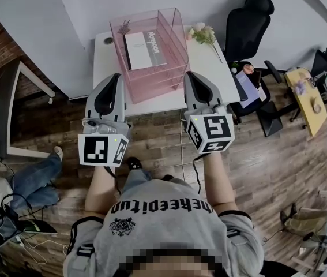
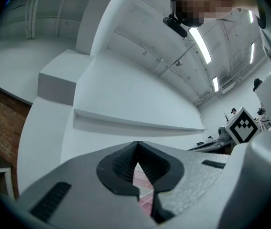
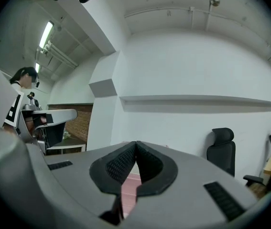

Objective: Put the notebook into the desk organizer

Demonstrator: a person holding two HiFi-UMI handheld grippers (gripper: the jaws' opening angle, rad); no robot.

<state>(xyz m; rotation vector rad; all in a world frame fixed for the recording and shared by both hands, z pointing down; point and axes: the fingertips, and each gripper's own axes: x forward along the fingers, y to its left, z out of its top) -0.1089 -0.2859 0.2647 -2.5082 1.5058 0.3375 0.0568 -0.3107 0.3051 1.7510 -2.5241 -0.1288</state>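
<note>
**Notebook in organizer, both grippers shut and empty**

Head view: You are holding the 2 grippers side by side over the near edge of the table (image 1: 209, 68). The left gripper (image 1: 112, 77) is pointing at the organizer's (image 1: 151, 78) near left corner, and the right gripper (image 1: 191, 74) is pointing just beside its near right corner. The notebook (image 1: 143, 49) is sitting inside the pink organizer with its pale cover facing the camera; whether it is lying flat or leaning is not clear. Neither gripper is touching it. Flowers (image 1: 202, 34) are lying on the table to the organizer's right, and a chair (image 1: 247, 25) is standing beyond the table's right end.

Left gripper view: The left gripper (image 2: 136, 149) is aiming up at a white wall. Its jaws are pressing together at the tips with nothing between them. A sliver of the organizer (image 2: 142, 194) is showing pink through the gap lower down.

Right gripper view: The right gripper (image 3: 135, 147) is showing its jaws closed tip to tip and holding nothing. The organizer (image 3: 129, 187) is peeking through below, and the chair (image 3: 221, 147) is standing off to the right.
</note>
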